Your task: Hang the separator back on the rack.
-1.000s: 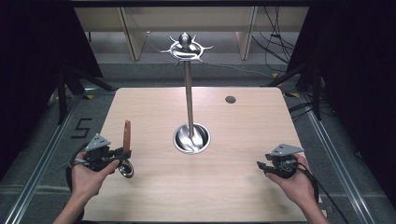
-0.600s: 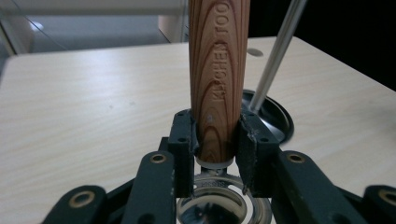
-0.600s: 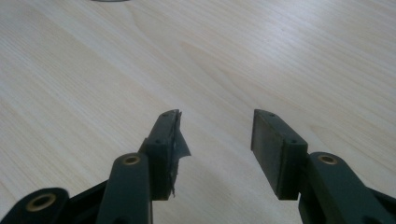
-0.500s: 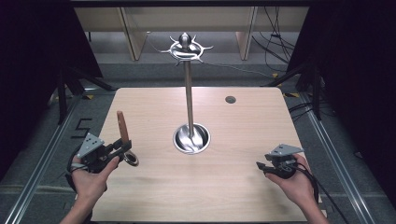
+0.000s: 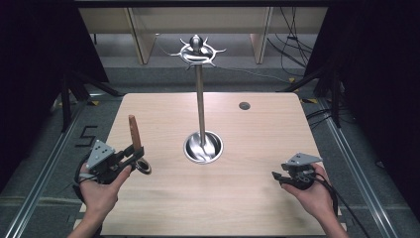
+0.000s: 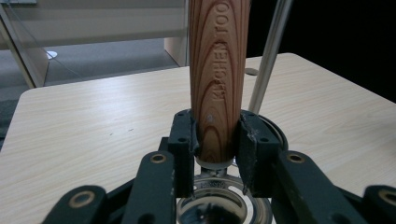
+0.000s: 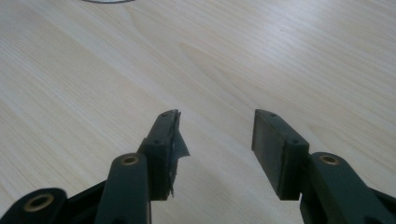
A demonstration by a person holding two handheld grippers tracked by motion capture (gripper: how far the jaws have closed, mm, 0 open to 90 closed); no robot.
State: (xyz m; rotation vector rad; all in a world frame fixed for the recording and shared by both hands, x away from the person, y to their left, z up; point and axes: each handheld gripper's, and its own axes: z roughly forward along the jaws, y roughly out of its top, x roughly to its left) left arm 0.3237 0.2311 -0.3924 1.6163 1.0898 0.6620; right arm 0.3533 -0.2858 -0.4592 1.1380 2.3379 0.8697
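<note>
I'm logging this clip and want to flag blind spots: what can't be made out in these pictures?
- Wooden-handled utensil: left gripper view's top edge cuts the handle; the left gripper covers part of its metal end, so the kind of tool stays unclear.
- Engraving on the handle: cut off after "KITCHEN TOO".
- Stand: hooks too small in the high view to count.
- Right gripper: torn pad, material unclear.
</note>
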